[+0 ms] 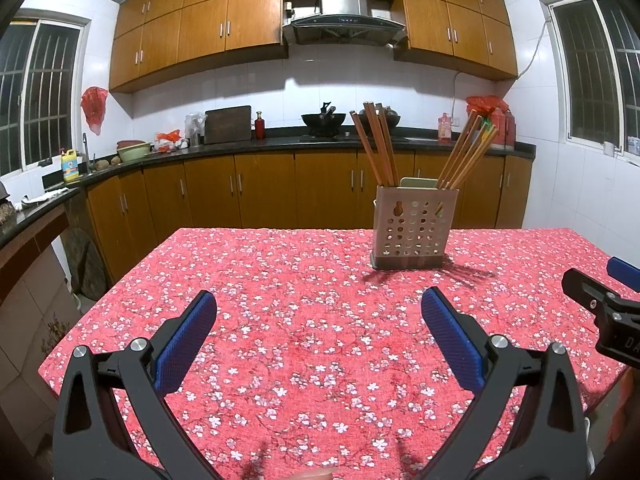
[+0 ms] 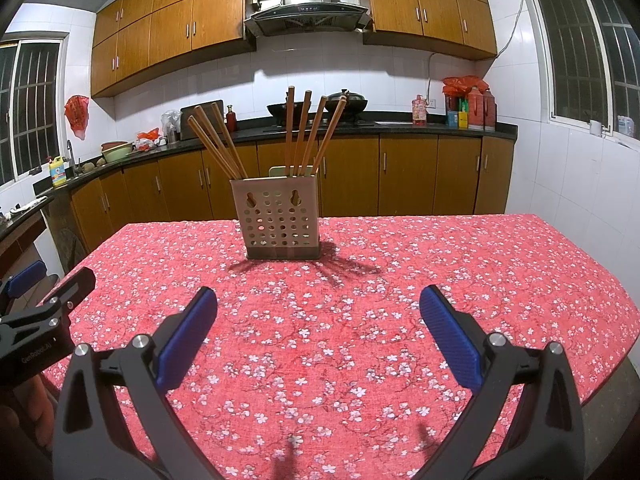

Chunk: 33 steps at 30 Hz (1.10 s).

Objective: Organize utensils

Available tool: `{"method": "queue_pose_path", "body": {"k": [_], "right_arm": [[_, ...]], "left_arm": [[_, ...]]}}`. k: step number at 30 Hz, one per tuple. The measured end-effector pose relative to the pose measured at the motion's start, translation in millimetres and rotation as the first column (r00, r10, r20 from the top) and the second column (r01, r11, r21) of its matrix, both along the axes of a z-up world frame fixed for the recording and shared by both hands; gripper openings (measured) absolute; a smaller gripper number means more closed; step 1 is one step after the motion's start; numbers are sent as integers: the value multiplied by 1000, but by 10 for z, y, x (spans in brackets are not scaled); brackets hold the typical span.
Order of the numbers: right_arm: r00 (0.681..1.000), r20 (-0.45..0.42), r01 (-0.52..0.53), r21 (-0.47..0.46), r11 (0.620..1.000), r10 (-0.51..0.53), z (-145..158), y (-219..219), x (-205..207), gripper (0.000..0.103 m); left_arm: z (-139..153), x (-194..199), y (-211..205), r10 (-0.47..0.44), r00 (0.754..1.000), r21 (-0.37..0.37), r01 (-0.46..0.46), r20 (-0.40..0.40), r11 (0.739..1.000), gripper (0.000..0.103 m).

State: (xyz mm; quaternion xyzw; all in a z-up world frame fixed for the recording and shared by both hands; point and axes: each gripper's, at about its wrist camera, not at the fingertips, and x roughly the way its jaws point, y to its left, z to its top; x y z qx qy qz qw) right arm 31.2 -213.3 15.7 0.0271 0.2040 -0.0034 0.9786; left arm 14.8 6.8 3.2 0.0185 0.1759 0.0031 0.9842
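A beige perforated utensil holder [image 1: 414, 228] [image 2: 280, 212] stands upright on the table with the red floral cloth [image 1: 304, 320] [image 2: 360, 320]. Several wooden chopsticks [image 1: 376, 148] [image 2: 304, 132] stick out of it in two bunches that lean apart. My left gripper [image 1: 318, 334] hovers open over the cloth, short of the holder and to its left, with nothing between its blue pads [image 1: 186, 346]. My right gripper [image 2: 318, 332] is open too and empty, facing the holder from the near side. Each gripper shows at the edge of the other's view.
Behind the table runs a dark countertop [image 1: 280, 140] over wooden cabinets, holding woks [image 2: 344, 102], a cutting board, bottles and bowls. Barred windows flank the room. The table's left edge [image 1: 100, 304] drops to a tiled floor.
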Motion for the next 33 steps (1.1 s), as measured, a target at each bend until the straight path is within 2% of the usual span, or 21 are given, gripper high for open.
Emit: {"method": "queue_pose_path", "body": {"k": [33], "right_arm": [[1000,-5,-4,0,1000,4,-42,25,-21,99]], "left_arm": [[-6,24,11,-1,1000,-10,1,-11,1000,101]]}}
